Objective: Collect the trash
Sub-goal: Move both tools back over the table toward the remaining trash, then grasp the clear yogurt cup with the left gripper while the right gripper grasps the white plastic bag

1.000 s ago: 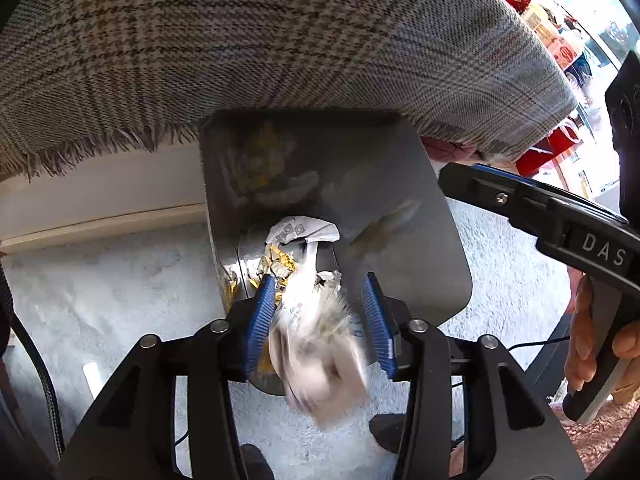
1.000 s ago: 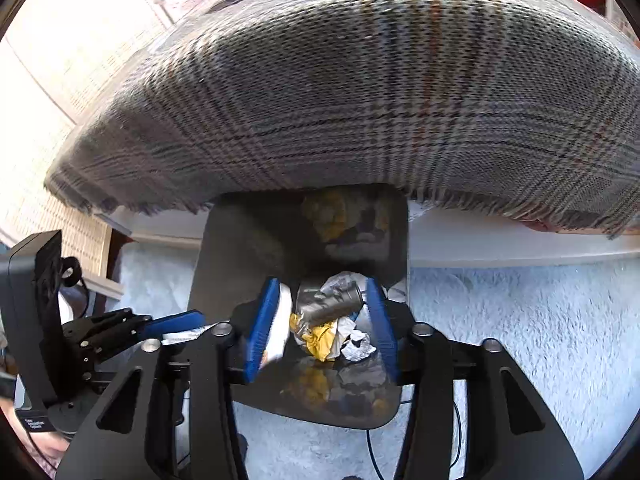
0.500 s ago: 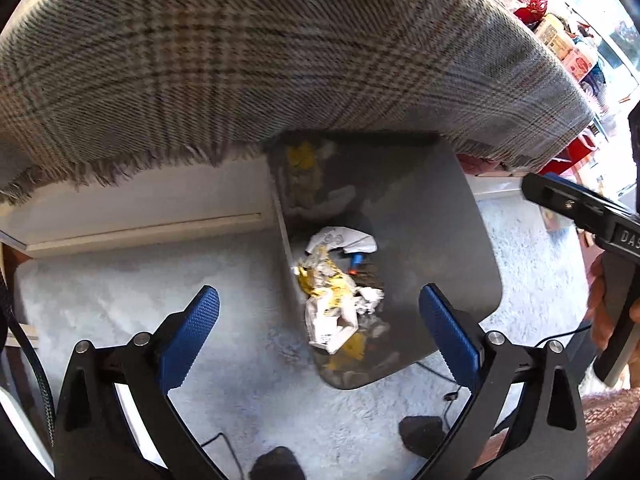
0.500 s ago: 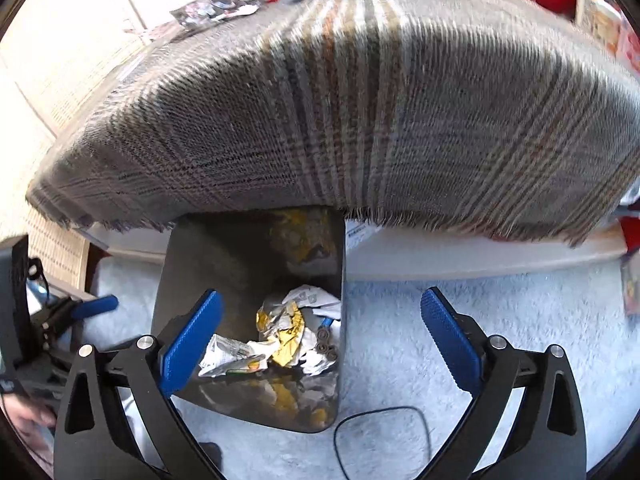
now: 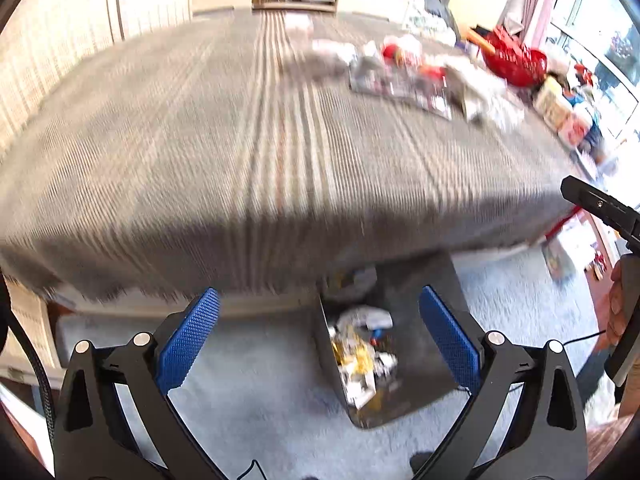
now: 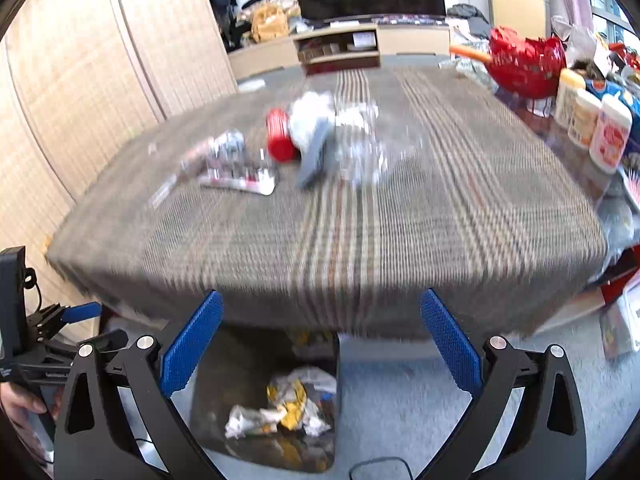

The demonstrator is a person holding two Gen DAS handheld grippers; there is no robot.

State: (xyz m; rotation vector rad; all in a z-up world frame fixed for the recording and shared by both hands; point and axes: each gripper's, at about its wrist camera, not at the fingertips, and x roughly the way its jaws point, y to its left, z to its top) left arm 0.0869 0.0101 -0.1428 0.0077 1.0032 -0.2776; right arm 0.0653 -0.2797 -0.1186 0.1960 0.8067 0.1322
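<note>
A dark metal bin (image 5: pixel 420 344) (image 6: pixel 240 368) stands on the carpet below the table edge, with crumpled white and yellow wrappers (image 5: pixel 362 356) (image 6: pixel 286 406) inside. My left gripper (image 5: pixel 318 330) is open and empty, high above the bin. My right gripper (image 6: pixel 322 338) is open and empty too, above the bin and table edge. More trash lies on the checked tablecloth (image 6: pixel 360 232): a red can (image 6: pixel 280 136), crumpled clear plastic (image 6: pixel 360 152), flat wrappers (image 6: pixel 236 178) (image 5: pixel 404 88). The left gripper (image 6: pixel 80 312) shows at the right wrist view's left edge.
Bottles (image 6: pixel 600 128) and a red bag (image 6: pixel 524 60) crowd the table's right side. A low TV stand (image 6: pixel 340 46) sits beyond it, and a woven screen (image 6: pixel 72 92) on the left. A cable (image 6: pixel 380 466) lies on the pale carpet. A hand (image 5: pixel 618 304) holds the other gripper's handle.
Both grippers opened and dropped their trash into the bin. Both then rose and tilted up, so the tabletop came into view and the bin shrank to the lower part of the frames.
</note>
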